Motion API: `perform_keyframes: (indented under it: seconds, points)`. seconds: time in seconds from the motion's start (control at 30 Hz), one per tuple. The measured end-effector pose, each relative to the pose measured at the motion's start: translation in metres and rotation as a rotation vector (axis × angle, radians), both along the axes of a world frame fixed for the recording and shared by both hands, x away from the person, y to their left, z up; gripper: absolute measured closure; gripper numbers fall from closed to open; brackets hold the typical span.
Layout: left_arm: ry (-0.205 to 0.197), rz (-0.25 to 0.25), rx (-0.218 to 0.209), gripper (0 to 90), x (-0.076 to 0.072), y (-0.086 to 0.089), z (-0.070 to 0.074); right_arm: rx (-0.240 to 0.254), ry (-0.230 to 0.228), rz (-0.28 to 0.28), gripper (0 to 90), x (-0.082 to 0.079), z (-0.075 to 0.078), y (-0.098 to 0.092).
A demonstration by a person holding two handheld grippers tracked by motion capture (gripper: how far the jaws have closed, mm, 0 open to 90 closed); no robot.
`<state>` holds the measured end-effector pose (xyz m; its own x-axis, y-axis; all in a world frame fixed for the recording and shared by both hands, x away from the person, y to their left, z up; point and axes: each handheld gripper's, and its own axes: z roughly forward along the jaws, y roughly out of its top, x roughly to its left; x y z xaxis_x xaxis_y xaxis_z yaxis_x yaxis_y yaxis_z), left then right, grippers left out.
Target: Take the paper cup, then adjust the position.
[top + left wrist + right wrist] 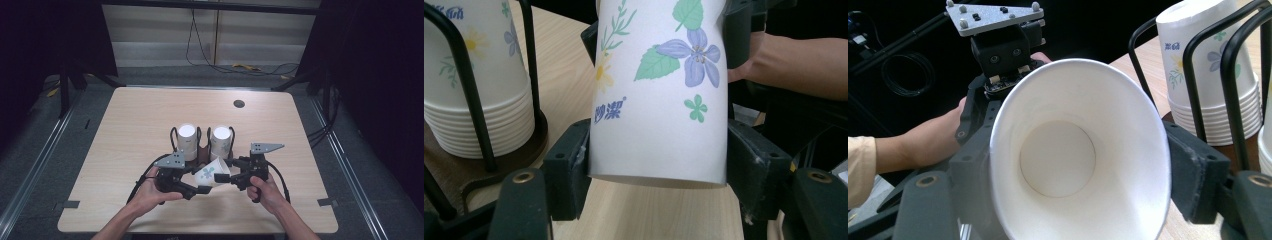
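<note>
One paper cup [212, 173] held sideways over the table's [125, 150] near edge, between two grippers. Left gripper [200, 190] is clamped on its base end, right gripper [231, 162] on its rim end. Two stacks of cups [187, 136] [220, 139] stand upside down in one wire rack [202, 150] just behind.

paper cup [659, 95]: white w/ purple flower, green leaves, small green clover, yellow blossom, blue lettering; inside plain white [1058, 160]. stacked cups [484, 90]: white, same floral print, yellow daisy, blue text. rack [464, 75]: black wire on dark brown base. grippers [200, 190] [231, 176]: black, w/ grey plates. table [140, 115]: pale wood grain, w/ dark round hole [239, 104]. sleeve [860, 167]: cream.
</note>
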<state>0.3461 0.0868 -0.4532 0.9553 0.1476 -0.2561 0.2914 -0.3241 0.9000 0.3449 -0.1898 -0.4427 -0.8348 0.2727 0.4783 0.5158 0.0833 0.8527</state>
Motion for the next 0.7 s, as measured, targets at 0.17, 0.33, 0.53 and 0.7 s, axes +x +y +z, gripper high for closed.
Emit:
perform_keyframes:
  seconds: [0.17, 0.33, 0.53, 0.7]
  points:
    - [0.004, 0.024, 0.029, 25.9, 0.001, 0.001, -0.001, -0.005, -0.009, -0.012, 26.4, -0.001, 0.001, -0.001]
    - [0.014, 0.042, 0.063, 19.7, 0.003, 0.001, -0.003, -0.016, -0.023, -0.051, 26.5, -0.001, 0.004, -0.006]
    - [-0.004, 0.062, 0.11, 17.0, 0.003, 0.002, -0.004, -0.061, -0.022, -0.127, 26.4, -0.001, 0.009, -0.016]
    - [0.015, 0.078, 0.128, 16.9, 0.006, 0.004, -0.004, -0.096, -0.035, -0.167, 26.7, -0.005, 0.015, -0.025]
